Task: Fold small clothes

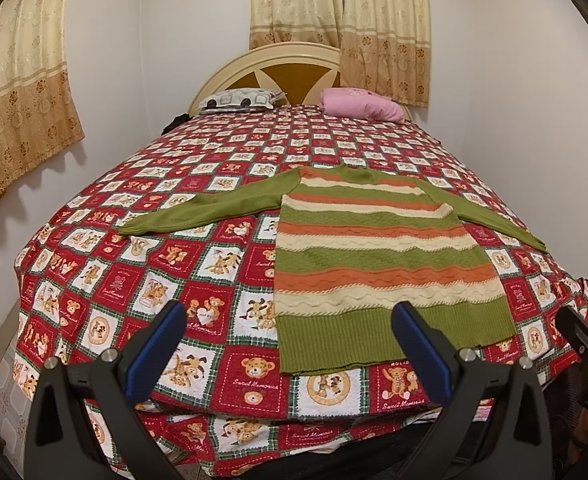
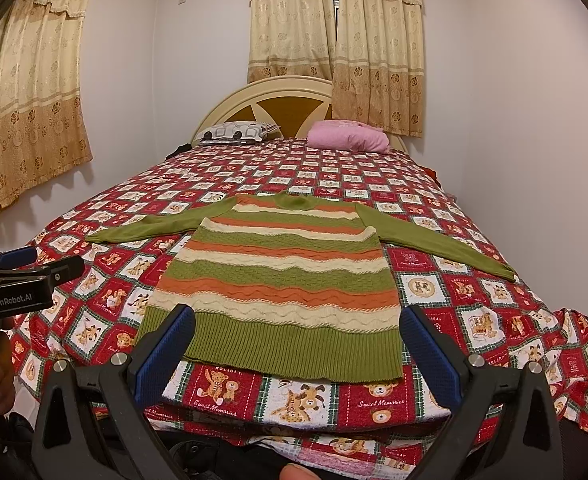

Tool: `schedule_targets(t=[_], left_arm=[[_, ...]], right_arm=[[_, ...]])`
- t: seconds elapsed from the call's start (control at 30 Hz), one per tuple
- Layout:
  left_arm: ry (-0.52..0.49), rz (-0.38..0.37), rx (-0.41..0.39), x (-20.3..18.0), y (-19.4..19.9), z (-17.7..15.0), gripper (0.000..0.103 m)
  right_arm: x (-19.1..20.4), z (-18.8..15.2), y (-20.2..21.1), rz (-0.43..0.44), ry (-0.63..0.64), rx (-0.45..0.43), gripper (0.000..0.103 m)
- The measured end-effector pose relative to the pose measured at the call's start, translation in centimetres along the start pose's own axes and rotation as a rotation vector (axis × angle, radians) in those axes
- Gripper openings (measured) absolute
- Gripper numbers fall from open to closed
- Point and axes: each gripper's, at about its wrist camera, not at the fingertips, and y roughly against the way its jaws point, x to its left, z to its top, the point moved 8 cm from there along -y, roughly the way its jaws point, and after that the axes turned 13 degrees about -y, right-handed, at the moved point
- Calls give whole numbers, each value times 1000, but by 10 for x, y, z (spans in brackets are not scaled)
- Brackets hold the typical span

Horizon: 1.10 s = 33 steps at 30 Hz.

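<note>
A small knit sweater [image 1: 373, 256] with green, orange and cream stripes and green sleeves lies flat on the bed, sleeves spread out, hem toward me. It also shows in the right wrist view [image 2: 278, 280]. My left gripper [image 1: 290, 320] is open and empty, held before the bed's foot, left of the sweater's hem. My right gripper [image 2: 297, 324] is open and empty, held just short of the hem's middle. The right gripper's fingers also show at the far right of the left wrist view [image 1: 585, 320].
The bed carries a red patchwork teddy-bear cover [image 1: 198, 264]. A patterned pillow [image 1: 238, 100] and a pink pillow [image 1: 361, 106] lie by the headboard [image 1: 290, 68]. Curtains [image 1: 18, 92] hang on the left and back walls. The left gripper body [image 2: 18, 284] shows at the left.
</note>
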Motion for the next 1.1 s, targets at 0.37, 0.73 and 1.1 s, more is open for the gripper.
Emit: schedule_targets(t=[0.37,0.73,1.1], left_arm=[[5,5,2,3,-2,-2,103],[8,3,1,5,-2,-2,103],[-8,29,21,6,-21,0,103]], right_arm=[[3,-2,-2,14,3,7,102],[4,-4,-5,21,3,14,102],[-11,3,-19,39,-10,-3,102]])
